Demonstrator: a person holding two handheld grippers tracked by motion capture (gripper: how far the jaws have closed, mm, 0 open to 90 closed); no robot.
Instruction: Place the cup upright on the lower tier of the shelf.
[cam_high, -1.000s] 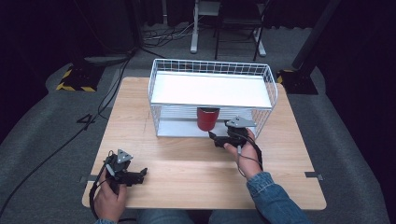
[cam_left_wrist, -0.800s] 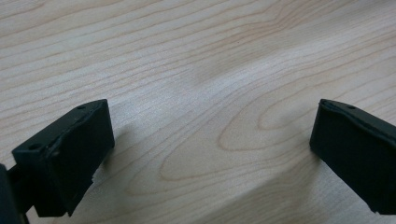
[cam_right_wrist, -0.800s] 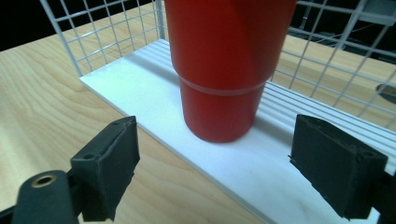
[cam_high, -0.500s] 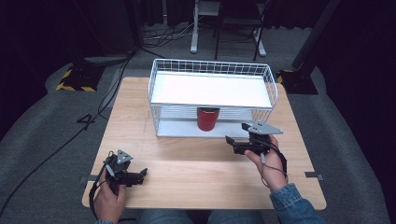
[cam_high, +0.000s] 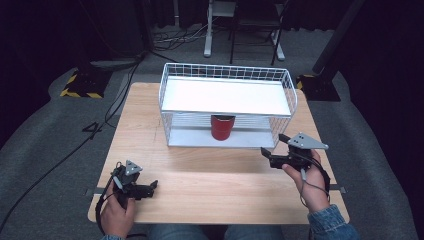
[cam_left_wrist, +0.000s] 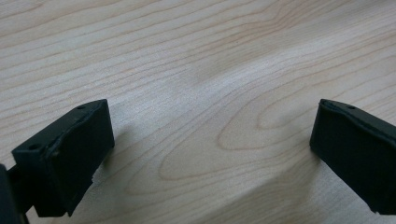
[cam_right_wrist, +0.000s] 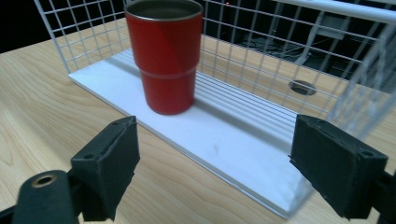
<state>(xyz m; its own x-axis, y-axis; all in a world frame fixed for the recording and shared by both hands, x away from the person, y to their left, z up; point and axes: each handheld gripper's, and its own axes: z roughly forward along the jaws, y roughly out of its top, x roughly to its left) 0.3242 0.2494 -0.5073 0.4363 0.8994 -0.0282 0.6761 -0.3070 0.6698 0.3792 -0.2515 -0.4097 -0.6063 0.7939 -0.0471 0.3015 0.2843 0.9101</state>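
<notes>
My counter (cam_high: 210, 185) is pale wood with wavy grain, set on grey carpet in a dark room. At its 12 o'clock stands a white wire rack (cam_high: 227, 107) with flat white shelves. A smooth red metal cup (cam_high: 222, 127) stands upright on the lower shelf. My left tool (cam_high: 150, 187) rests at 8 o'clock, jaws wide apart; my right tool (cam_high: 267, 155), at 4 o'clock, gapes empty toward the cup.
</notes>
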